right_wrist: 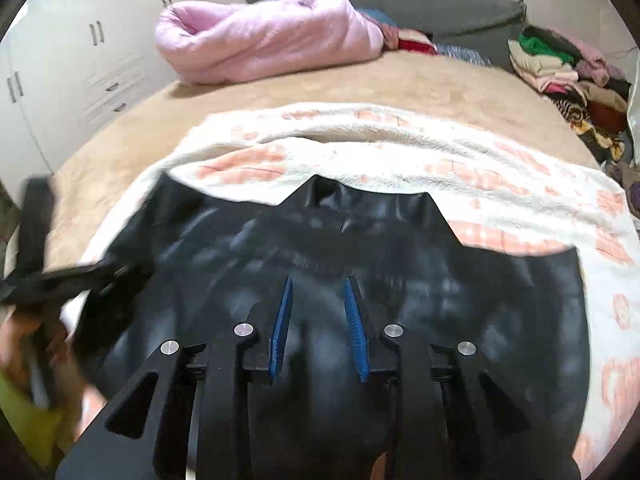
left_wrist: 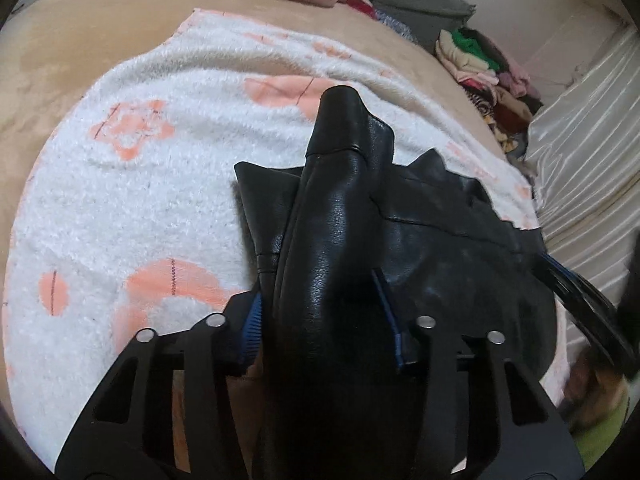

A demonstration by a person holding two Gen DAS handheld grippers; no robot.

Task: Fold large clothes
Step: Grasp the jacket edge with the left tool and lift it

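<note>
A black leather jacket (right_wrist: 360, 240) lies spread on a white blanket with orange flowers (right_wrist: 400, 152) on the bed. In the left wrist view my left gripper (left_wrist: 320, 300) is shut on a raised fold of the black jacket (left_wrist: 340, 200), likely a sleeve, which runs forward between the blue pads (left_wrist: 252, 324). In the right wrist view my right gripper (right_wrist: 320, 312) hovers over the jacket's middle, its blue pads (right_wrist: 280, 328) apart and nothing between them. The left gripper shows blurred at the left edge of that view (right_wrist: 60, 276).
A pink quilt (right_wrist: 260, 36) and a grey headboard (right_wrist: 420, 0) lie at the bed's far end. A pile of folded clothes (right_wrist: 572, 76) sits at the far right. White cupboards (right_wrist: 60, 60) stand at the left. A shiny cream curtain (left_wrist: 580, 140) hangs on the right.
</note>
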